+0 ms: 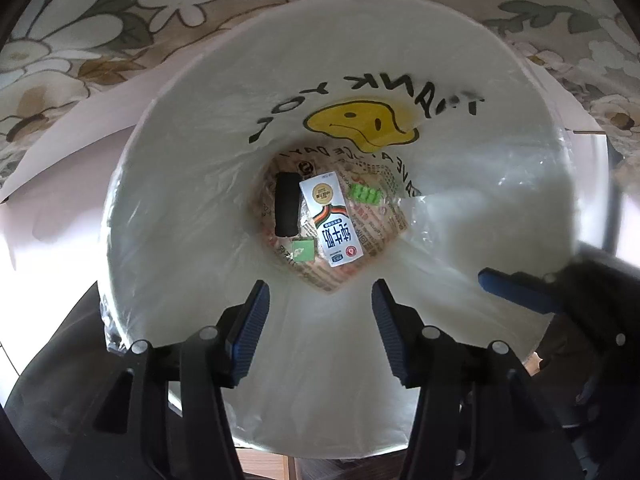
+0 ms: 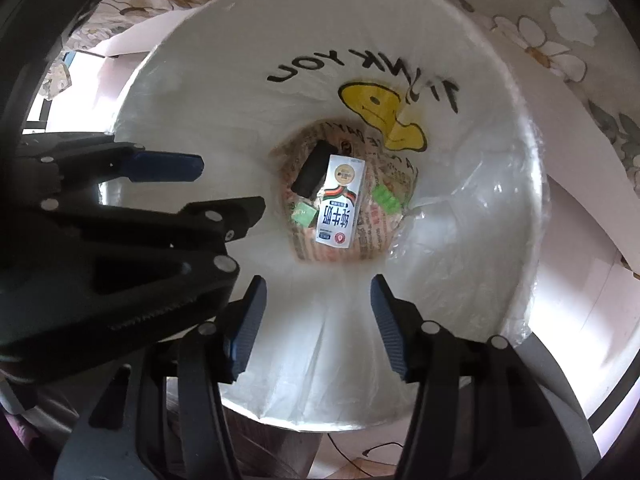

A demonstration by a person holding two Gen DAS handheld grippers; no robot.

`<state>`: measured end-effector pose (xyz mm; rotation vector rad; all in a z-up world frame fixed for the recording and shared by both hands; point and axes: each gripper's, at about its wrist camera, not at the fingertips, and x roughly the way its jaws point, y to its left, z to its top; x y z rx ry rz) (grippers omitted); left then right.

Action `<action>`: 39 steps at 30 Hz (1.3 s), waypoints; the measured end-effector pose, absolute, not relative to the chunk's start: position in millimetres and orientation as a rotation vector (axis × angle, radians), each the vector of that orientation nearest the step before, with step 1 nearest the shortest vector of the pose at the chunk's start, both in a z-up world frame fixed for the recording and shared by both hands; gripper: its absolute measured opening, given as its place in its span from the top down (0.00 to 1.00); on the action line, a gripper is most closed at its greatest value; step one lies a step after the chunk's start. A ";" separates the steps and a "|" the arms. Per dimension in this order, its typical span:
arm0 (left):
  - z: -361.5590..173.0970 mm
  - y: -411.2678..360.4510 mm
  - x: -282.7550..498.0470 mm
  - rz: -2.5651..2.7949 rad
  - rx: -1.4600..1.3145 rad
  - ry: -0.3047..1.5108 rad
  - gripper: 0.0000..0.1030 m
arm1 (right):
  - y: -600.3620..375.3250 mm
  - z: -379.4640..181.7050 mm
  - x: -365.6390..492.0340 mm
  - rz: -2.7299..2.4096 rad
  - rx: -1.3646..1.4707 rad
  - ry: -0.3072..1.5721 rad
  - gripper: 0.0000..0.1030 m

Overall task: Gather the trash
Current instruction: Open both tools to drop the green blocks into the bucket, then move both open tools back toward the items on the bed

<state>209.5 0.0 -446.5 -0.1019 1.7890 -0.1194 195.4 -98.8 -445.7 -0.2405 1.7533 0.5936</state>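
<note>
Both grippers, left [image 1: 320,300] and right [image 2: 318,296], spread and empty over lined bin [image 1: 192,160]. Carton [image 1: 331,220], black item [image 1: 287,210], green scraps lie at bottom; liner print partly folded, unreadable.

- Bin liner [image 1: 192,184]: white, yellow smiley face [image 1: 360,124], black lettering.
- Milk carton [image 1: 330,220]: white, blue characters, gold seal.
- Two packets [image 1: 364,194]: green.
- Block [image 1: 287,210]: black.
- Cloth [image 1: 80,20]: tan, white flowers.
- Gripper pads [image 1: 250,332]: blue.
</note>
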 end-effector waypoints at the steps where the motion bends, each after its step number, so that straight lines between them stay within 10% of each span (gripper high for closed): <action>1: -445.1 1.1 209.4 -0.116 -0.102 1.787 0.46 | -99.8 -439.2 196.2 0.593 -0.237 1.746 0.46; 18: -330.8 16.7 185.6 -0.144 -0.056 1.547 0.46 | -131.4 -335.7 187.4 0.618 -0.311 1.522 0.46; 39: -146.0 69.2 186.5 -0.076 -0.042 1.194 0.20 | -152.3 -138.2 180.7 0.664 -0.368 1.077 0.38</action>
